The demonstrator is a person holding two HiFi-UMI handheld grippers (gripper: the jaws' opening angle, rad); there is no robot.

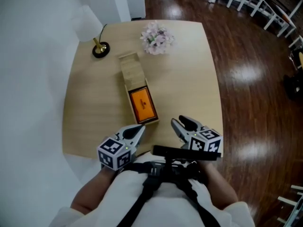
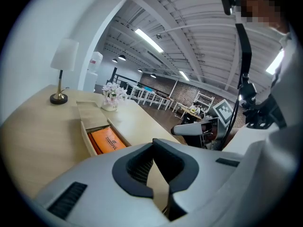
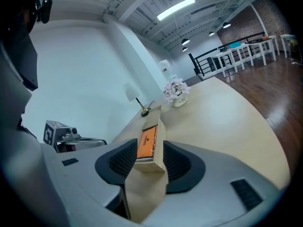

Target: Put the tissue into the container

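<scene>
Left tongs (image 1: pixel 140 129) sit pinched shut, empty; right tongs (image 1: pixel 182 122) stand narrowly parted, holding nothing. The orange tissue pack (image 1: pixel 142 104) already lies inside the wooden box (image 1: pixel 147 122) at twelve o'clock. Likely next: slide the lid (image 1: pixel 130 67) closed toward six o'clock.
</scene>
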